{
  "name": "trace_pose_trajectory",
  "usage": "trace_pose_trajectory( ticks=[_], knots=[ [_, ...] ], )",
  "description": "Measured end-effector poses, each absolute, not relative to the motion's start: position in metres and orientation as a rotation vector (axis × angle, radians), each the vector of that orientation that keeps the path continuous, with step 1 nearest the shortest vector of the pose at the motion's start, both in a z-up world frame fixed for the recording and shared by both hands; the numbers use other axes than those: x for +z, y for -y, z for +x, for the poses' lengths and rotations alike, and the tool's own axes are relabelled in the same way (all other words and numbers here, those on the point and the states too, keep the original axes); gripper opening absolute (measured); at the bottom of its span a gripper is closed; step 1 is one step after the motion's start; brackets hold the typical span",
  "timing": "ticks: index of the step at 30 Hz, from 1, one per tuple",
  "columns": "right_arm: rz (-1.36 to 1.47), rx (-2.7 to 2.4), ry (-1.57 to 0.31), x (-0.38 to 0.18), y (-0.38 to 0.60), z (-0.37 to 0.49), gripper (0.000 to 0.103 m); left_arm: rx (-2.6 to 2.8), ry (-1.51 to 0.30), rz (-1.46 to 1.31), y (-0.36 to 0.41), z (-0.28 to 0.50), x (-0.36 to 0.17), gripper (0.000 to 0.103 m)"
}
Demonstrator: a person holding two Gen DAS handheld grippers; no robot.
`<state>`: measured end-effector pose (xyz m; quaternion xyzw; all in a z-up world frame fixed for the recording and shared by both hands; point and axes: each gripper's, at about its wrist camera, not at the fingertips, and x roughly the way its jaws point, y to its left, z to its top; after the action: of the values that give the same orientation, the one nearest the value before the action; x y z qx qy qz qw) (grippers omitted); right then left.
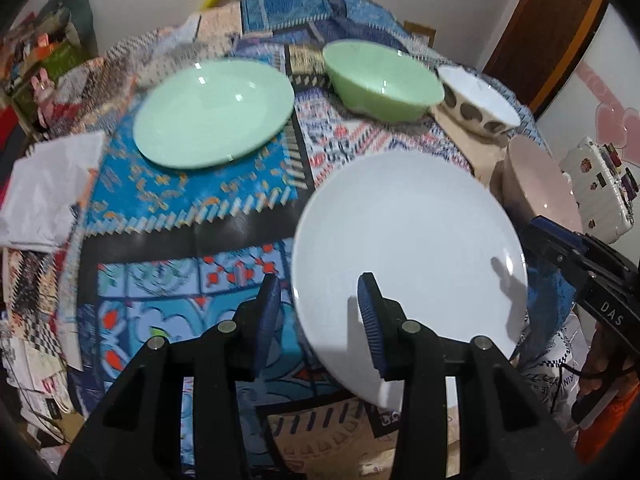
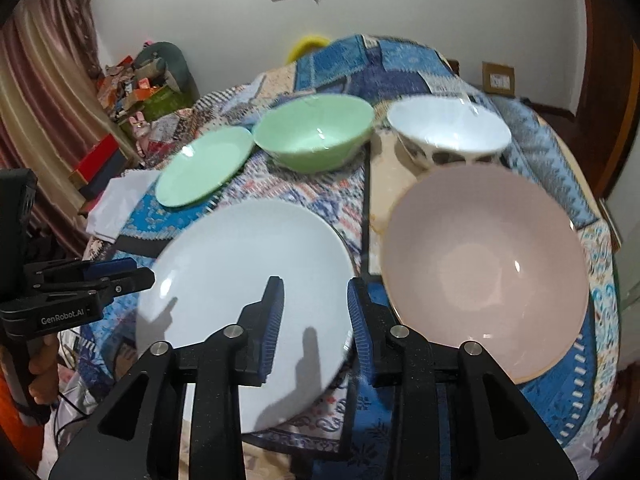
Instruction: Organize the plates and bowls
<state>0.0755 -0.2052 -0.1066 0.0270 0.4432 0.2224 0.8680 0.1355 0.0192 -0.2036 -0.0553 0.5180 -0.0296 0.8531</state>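
A white plate [image 1: 408,248] [image 2: 248,276] lies at the table's near edge. A green plate [image 1: 212,114] [image 2: 204,168] lies farther left. A green bowl [image 1: 384,76] [image 2: 316,136], a white patterned bowl [image 1: 478,100] [image 2: 448,132] and a pink bowl [image 1: 540,180] [image 2: 484,276] stand to the right. My left gripper [image 1: 320,300] is open and empty, straddling the white plate's left rim. My right gripper [image 2: 316,304] is open and empty over the white plate's right rim, beside the pink bowl.
A patterned blue cloth [image 1: 192,200] covers the round table. A white folded paper [image 1: 44,196] [image 2: 116,204] lies at the left edge. Clutter and boxes [image 2: 136,88] stand beyond the table on the left. A white case [image 1: 600,184] sits off the right side.
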Motion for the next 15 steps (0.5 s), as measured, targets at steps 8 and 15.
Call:
trace_pose_trajectory(
  ticks=[8,15],
  knots=[
    [0.037,0.527,-0.892,-0.096,0.177,0.081,0.037,0.003,-0.989,-0.105,-0.052,0.124,-0.165,0.048],
    [0.004,0.575,-0.902,-0.101,0.145,0.090,0.038,0.106,-0.915,-0.091,-0.096,0.121,-0.140,0.056]
  ],
)
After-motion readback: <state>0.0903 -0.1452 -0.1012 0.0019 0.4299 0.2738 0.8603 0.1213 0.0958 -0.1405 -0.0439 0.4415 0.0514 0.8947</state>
